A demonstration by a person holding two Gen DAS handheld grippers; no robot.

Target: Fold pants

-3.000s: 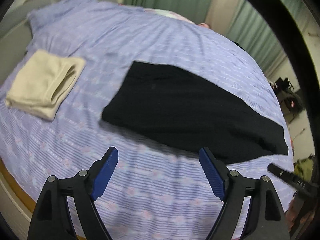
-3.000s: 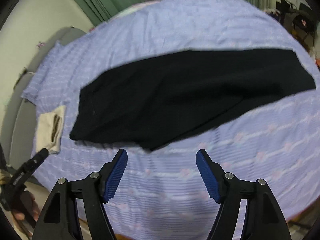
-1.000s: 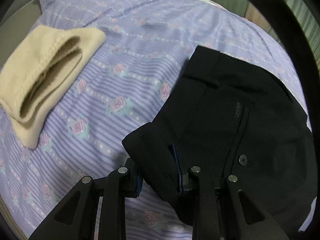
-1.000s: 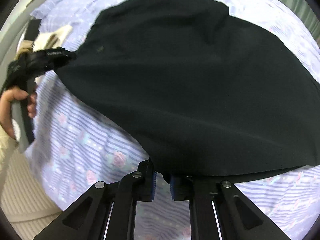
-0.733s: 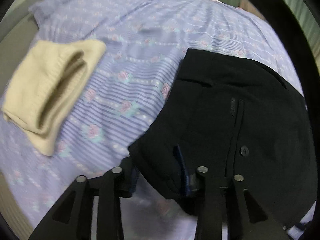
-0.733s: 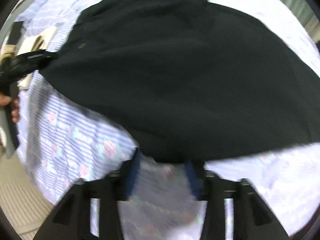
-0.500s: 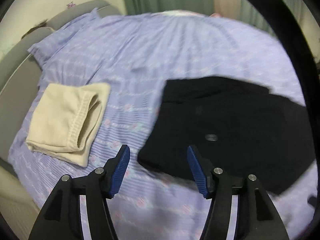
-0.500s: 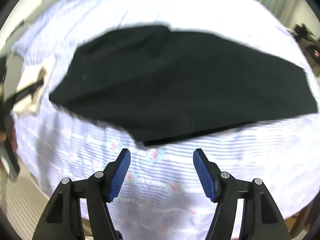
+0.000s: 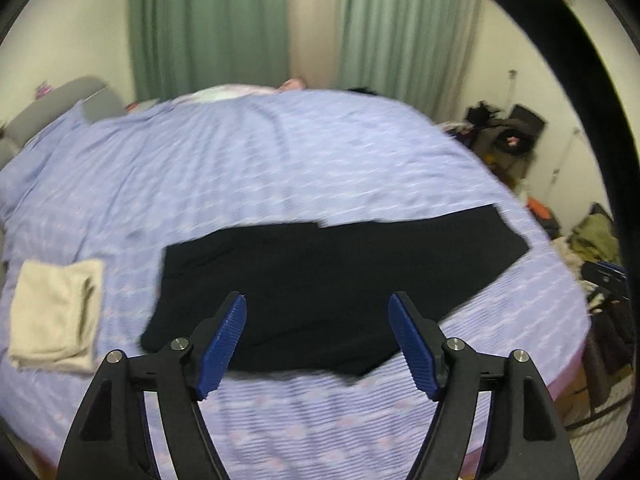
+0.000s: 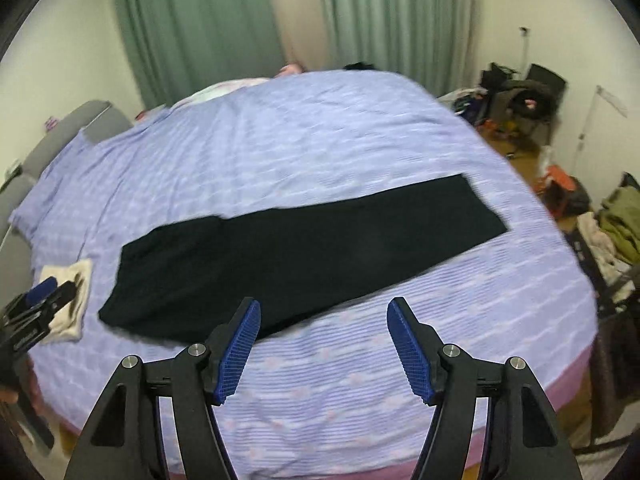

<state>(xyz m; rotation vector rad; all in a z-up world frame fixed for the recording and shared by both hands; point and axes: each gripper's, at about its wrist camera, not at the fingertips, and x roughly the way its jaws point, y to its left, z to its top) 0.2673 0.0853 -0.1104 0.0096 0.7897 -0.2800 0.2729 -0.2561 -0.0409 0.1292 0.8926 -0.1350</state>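
Observation:
The black pants (image 9: 328, 284) lie flat on the purple bed (image 9: 280, 168), folded lengthwise, waist to the left and leg ends to the right. They also show in the right wrist view (image 10: 304, 256). My left gripper (image 9: 318, 344) is open and empty, held above the near edge of the pants. My right gripper (image 10: 324, 346) is open and empty, above the sheet in front of the pants. The left gripper also shows at the left edge of the right wrist view (image 10: 38, 304).
A folded cream garment (image 9: 54, 316) lies on the bed left of the pants. Green curtains (image 9: 208, 28) hang behind the bed. Bags and clothes clutter the floor at the right (image 10: 520, 96). The bed's near edge (image 10: 360, 468) is below my right gripper.
Both grippers were shut on the near edge of the pants a second ago. They have let go, opened, and pulled back and up. The pants now lie flat.

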